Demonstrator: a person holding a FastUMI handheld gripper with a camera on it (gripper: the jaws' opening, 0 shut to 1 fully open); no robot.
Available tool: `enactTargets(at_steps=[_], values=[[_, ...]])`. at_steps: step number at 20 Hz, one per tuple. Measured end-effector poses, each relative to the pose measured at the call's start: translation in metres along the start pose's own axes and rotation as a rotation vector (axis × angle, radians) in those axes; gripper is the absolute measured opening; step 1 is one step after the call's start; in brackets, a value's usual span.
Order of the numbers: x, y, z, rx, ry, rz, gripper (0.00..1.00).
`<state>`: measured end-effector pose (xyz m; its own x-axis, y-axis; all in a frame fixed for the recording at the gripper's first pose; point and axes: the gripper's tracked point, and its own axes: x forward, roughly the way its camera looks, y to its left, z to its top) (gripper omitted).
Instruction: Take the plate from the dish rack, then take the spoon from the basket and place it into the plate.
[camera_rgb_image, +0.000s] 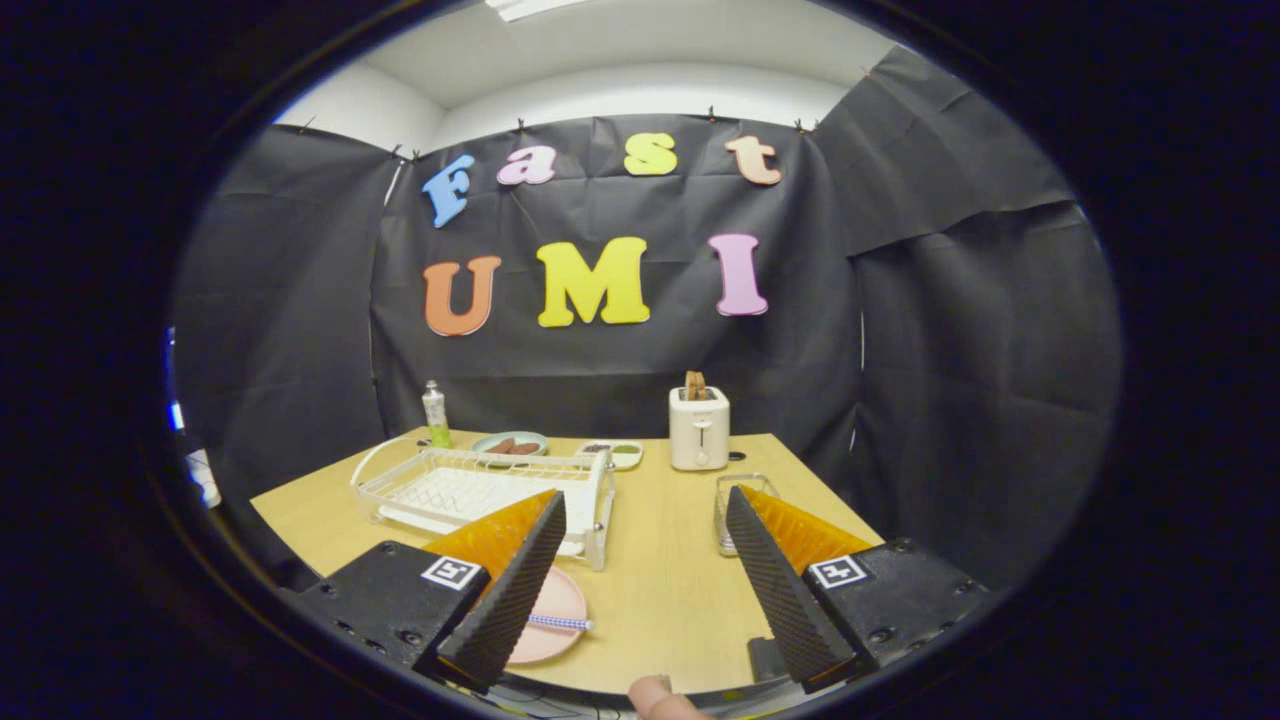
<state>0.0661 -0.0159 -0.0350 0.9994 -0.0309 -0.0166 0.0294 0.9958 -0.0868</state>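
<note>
Nearest the lens, a fingertip (665, 697) of the person's hand pokes in below the gripper (645, 585), whose two ridged fingers stand wide apart with nothing between them. Just behind the left finger lies the pink plate (558, 610) on the wooden table (660, 590), and the spoon (560, 623) with its blue-and-white patterned handle rests across it, partly hidden by that finger. By the look of it both parts of the task are done, so what remains is to draw the tool straight back and up without clipping the plate's rim. Beyond the plate sits the white dish rack (480, 485); ahead of the right finger stands a small wire basket (735, 510). Farther off are a toaster (699, 428), a bottle (435, 414) and two small dishes (560, 447). The gripper is held level, pointing across the table.
</note>
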Motion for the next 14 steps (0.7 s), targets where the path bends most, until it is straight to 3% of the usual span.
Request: enactTargets(at_steps=[7,14], values=[[-0.063,-0.058,0.017,0.038,0.012,-0.081,1.0],[-0.103,-0.057,0.04,0.035,-0.045,-0.061,1.0]])
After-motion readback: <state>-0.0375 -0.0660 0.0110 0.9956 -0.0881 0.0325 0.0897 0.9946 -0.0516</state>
